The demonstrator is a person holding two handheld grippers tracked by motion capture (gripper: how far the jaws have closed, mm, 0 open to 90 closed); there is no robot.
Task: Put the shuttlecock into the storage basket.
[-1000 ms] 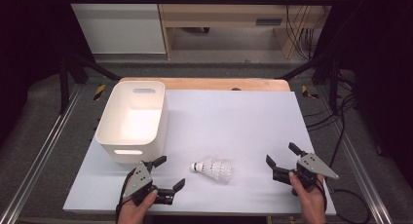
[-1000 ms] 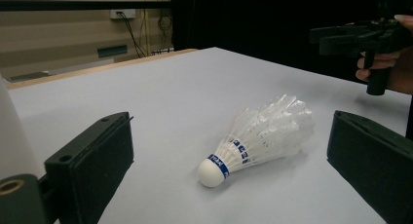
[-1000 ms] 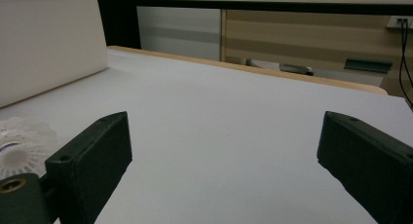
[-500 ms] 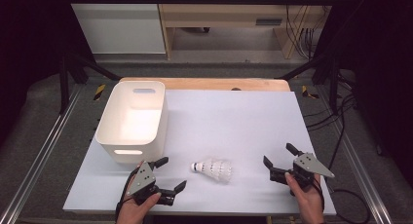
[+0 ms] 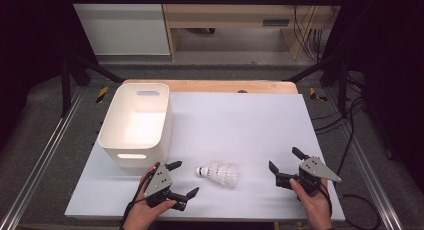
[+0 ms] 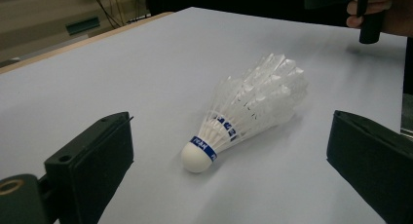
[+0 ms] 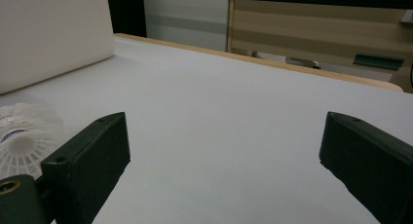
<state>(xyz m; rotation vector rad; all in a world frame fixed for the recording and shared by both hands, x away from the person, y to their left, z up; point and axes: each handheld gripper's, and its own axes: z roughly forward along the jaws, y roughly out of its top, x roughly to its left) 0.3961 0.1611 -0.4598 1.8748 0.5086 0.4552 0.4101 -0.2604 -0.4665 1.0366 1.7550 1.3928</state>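
A white feather shuttlecock (image 5: 218,174) with a blue band lies on its side on the white table (image 5: 235,125), cork end pointing left. My left gripper (image 5: 182,179) is open just left of it, jaws wide. In the left gripper view the shuttlecock (image 6: 248,112) lies ahead between the jaws, untouched. My right gripper (image 5: 283,160) stands open near the table's right front, well right of the shuttlecock, nothing between its jaws. In the right gripper view the shuttlecock (image 7: 22,136) sits at the far left edge, partly behind the left jaw.
A white plastic bin (image 5: 136,122) with handle slots stands at the left, empty inside, its wall (image 7: 48,34) seen in the right gripper view. A wooden strip (image 5: 210,85) edges the table's far side. Metal rails run along both sides.
The right gripper has drifted slightly left and toward the front edge. The left gripper has barely shifted. The shuttlecock has not moved.
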